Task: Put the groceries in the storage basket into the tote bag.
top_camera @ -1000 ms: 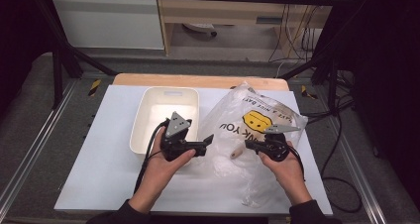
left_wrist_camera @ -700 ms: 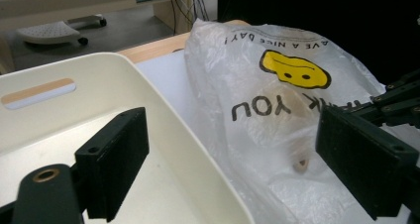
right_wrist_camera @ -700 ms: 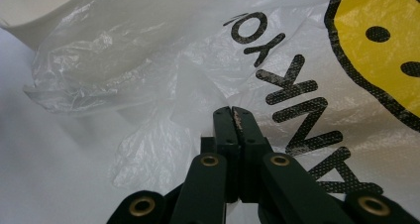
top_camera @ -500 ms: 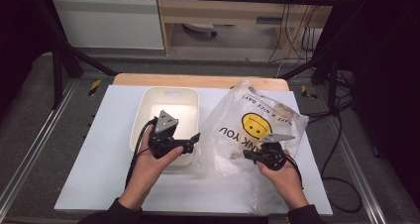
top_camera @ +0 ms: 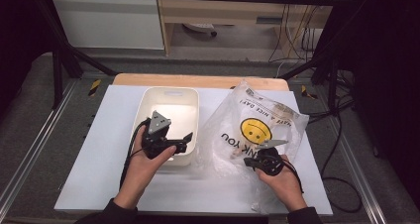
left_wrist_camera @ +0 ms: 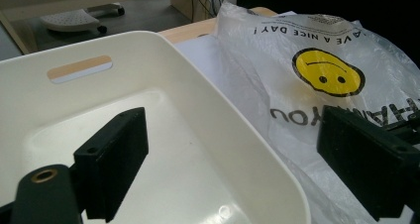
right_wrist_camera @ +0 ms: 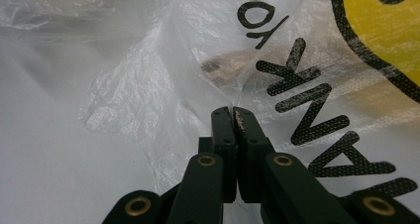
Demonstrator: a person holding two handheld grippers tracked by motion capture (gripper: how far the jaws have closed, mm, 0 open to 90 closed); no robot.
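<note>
A clear plastic bag (top_camera: 257, 120) with a yellow smiley face and black lettering lies crumpled on the right of the white table top. A pale tan thing (right_wrist_camera: 233, 65) shows through its film; I cannot tell what it is. My right gripper (top_camera: 250, 159) rests low on the bag's near side. Its jaws are shut, with folds of the bag (right_wrist_camera: 124, 60) running into the tips (right_wrist_camera: 233, 112). My left gripper (top_camera: 181, 142) hovers over the near right corner of a white plastic tub (top_camera: 171, 91). It stands wide open (left_wrist_camera: 242, 149) with nothing between the jaws.
Inside, the tub (left_wrist_camera: 148, 60) is bare and has a handle slot in its far wall. The bag (left_wrist_camera: 307, 60) lies right beside the tub's right rim. A wooden board (top_camera: 198, 80) borders the white table top (top_camera: 99, 154) at the back. Dark frame bars run along both sides.
My left gripper has let go of the bag and moved left, over the tub. My right gripper has sunk toward the table's near edge, still on the bag.
</note>
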